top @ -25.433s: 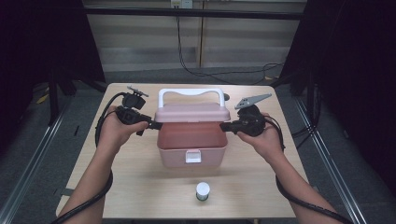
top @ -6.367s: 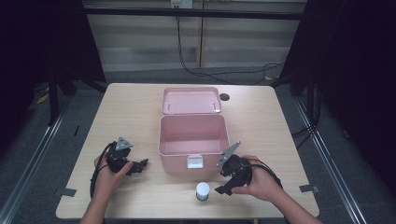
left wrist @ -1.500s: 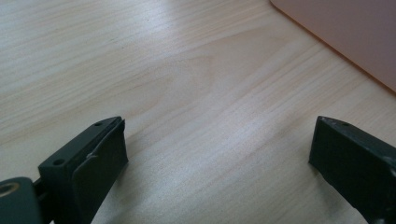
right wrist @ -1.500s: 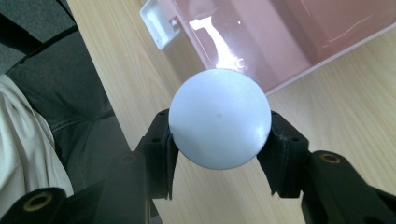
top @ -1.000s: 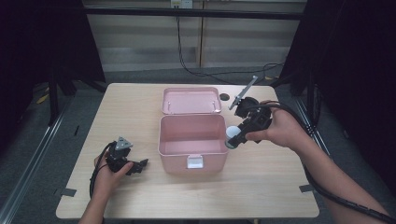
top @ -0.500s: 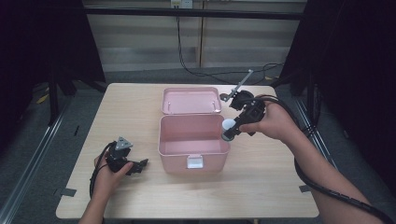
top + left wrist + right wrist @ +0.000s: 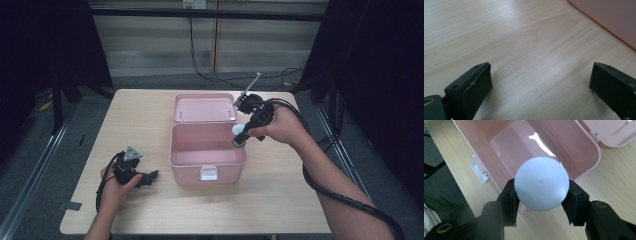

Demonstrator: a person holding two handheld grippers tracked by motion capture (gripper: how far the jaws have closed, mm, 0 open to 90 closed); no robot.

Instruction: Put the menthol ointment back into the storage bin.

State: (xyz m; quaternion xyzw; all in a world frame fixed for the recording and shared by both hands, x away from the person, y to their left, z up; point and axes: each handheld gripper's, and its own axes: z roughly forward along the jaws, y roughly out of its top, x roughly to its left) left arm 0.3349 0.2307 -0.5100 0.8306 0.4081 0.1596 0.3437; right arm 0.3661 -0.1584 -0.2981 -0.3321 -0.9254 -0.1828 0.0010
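Observation:
An open pink box (image 7: 190,172) stands mid-table with its lid (image 7: 204,106) folded flat behind it. My right gripper (image 7: 244,134) points down over the box's right rim, shut on a small jar with a white cap (image 7: 239,136). In the right gripper view the round white cap (image 7: 541,186) sits between the two black jaws of my right gripper (image 7: 542,195), above the bare pink inside of the box (image 7: 584,157). At the table's left my left gripper (image 7: 150,176) rests low. Its jaws stand wide apart in the left gripper view, my left gripper (image 7: 541,82) holding nothing over bare wood.
The box's white latch (image 7: 208,173) faces the front edge. A pink box wall (image 7: 609,17) lies just ahead of the left jaws. Bare wood spreads in front of the box (image 7: 240,210) and at the far left (image 7: 135,115). Cables trail from both grippers.
My right hand has carried the jar a little leftward and farther back, from beside the box's right wall to over its rim. The left hand has stayed put.

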